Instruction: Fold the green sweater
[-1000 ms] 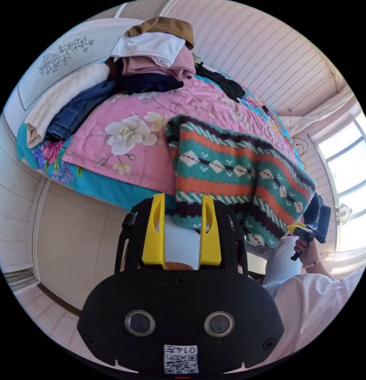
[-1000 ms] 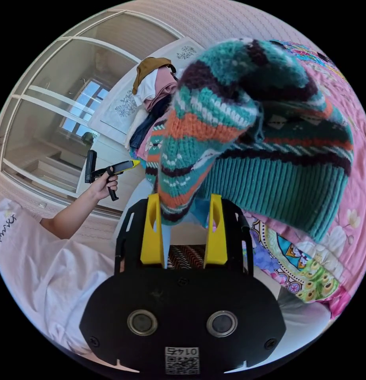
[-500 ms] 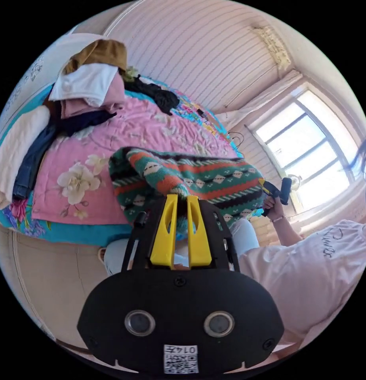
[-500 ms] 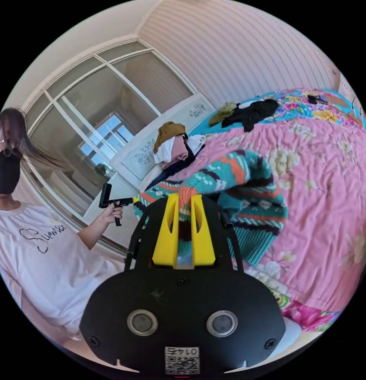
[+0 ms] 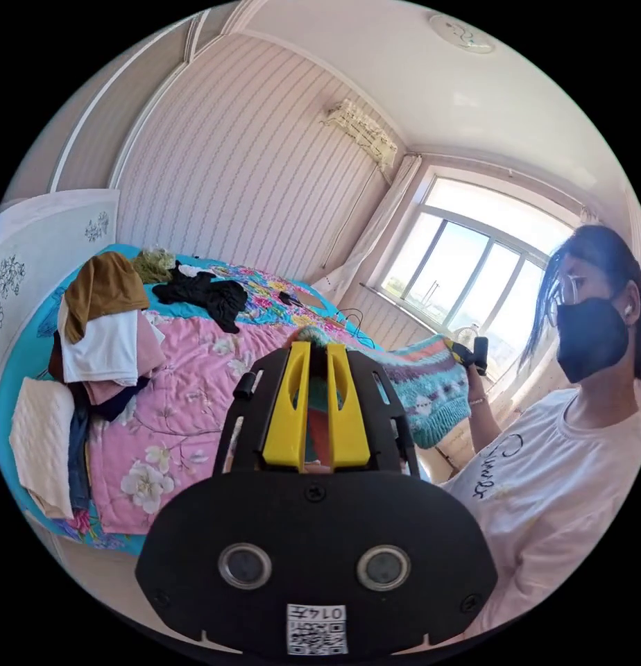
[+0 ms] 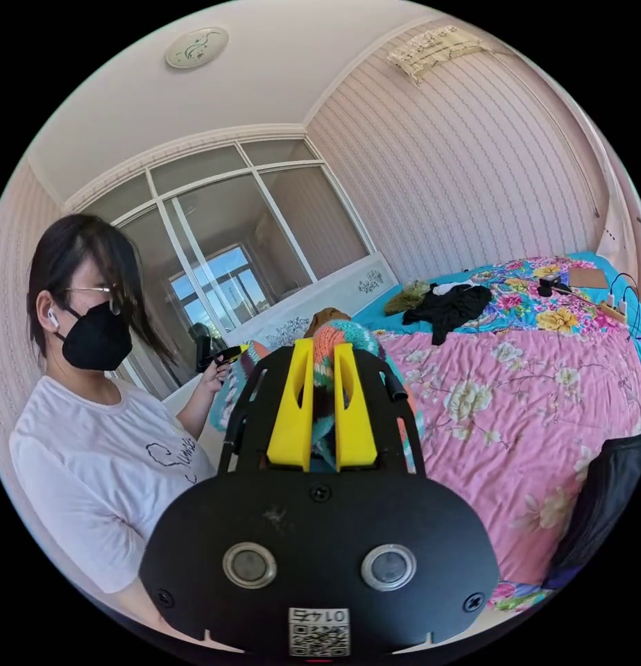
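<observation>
Both pairs of jaws are clamped on the green sweater (image 5: 431, 399): the left gripper (image 5: 316, 361) pinches knit between its yellow jaws, as does the right gripper (image 6: 323, 357). The sweater hangs stretched between them above the bed (image 6: 542, 388); beyond the left jaws sits a clothes pile (image 5: 105, 333).

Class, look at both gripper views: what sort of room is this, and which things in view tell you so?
Most likely a bedroom in a home. A bed with a pink floral cover fills much of it, a stack of folded clothes sits by the white headboard, and a large window lights it.
</observation>
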